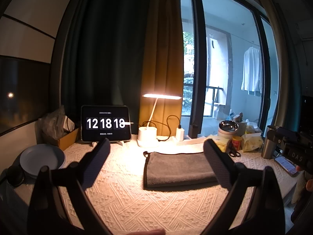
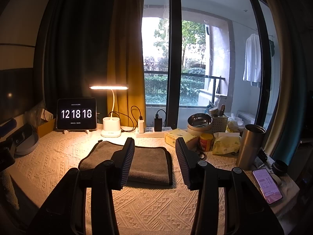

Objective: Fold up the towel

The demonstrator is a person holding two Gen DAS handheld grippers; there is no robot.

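A dark grey towel (image 1: 177,168) lies folded into a flat rectangle on the cream textured tablecloth (image 1: 125,195), in front of the lamp. My left gripper (image 1: 156,146) is open and empty, held above the cloth near the towel's near side; its right finger overlaps the towel's right end. In the right wrist view the towel (image 2: 148,164) lies just ahead of my right gripper (image 2: 154,143), which is open and empty, its left finger over the towel's middle. The right gripper's body shows at the far right of the left wrist view.
A tablet clock (image 1: 105,123), a lit desk lamp (image 1: 147,135) and a power strip (image 2: 150,132) stand at the back. Plates (image 1: 42,159) sit left. Tissue packs (image 2: 227,144), a red can (image 2: 206,142), a steel bowl (image 2: 199,121), a steel tumbler (image 2: 250,146) and a phone (image 2: 267,186) crowd the right.
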